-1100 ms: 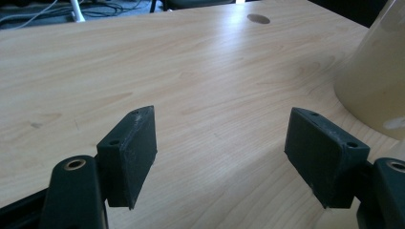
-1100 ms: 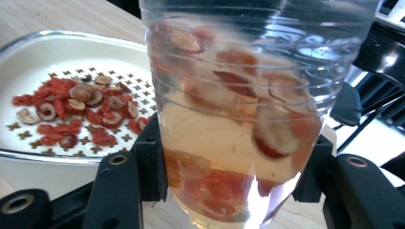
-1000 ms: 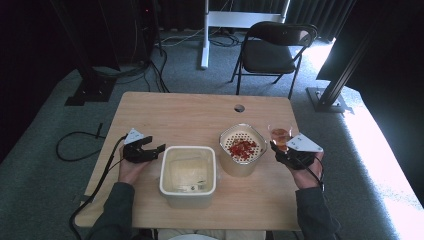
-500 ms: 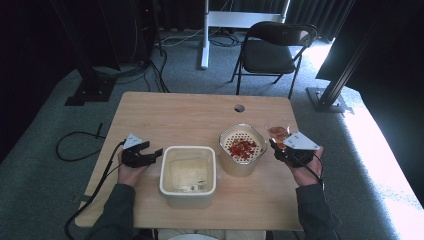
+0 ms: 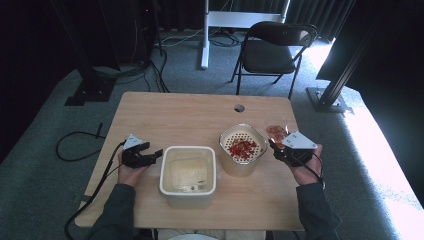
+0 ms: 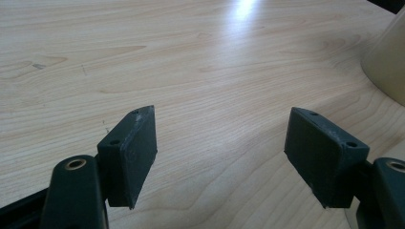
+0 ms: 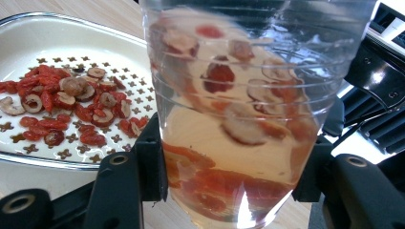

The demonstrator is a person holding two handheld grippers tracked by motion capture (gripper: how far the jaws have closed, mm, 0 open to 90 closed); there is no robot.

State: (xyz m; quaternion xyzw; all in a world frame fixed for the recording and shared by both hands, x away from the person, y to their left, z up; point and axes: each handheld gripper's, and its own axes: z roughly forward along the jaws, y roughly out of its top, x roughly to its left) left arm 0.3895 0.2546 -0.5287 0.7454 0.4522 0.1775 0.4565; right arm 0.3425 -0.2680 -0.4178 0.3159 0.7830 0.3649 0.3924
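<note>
A person seated at a wooden table [image 5: 175, 112] holds a clear plastic cup [image 5: 276, 133] in the right gripper [image 5: 280, 150], its jaws clamped on the cup's sides. The cup stands upright just beside the strainer [image 5: 243, 147], on the strainer's right. In the right gripper view, the cup [image 7: 243, 109] carries pale liquid with red berries and sliced fruit floating in it, while the same mix lies heaped on the strainer's perforated floor [image 7: 67, 102].

Compared with a second ago, the cup has barely stirred: it sits in the same spot by the strainer's rim, with the grip unchanged. The left gripper [image 5: 150, 156] has drifted slightly, ending up close to the left wall of the square tub [image 5: 188, 170], with its jaws pointing toward it. Those jaws stand wide apart with nothing between them, hanging over bare wood in the left gripper view [image 6: 224, 157], with a pale curved wall at the right edge.

The pause suggests a halt partway through straining. Some fruit is already in the strainer, but much liquid and fruit remains in the cup, so the job looks unfinished. The next move likely calls for lifting the cup over the strainer and tilting it. The left gripper seems placed to steady the tub, though it touches nothing yet.
</note>
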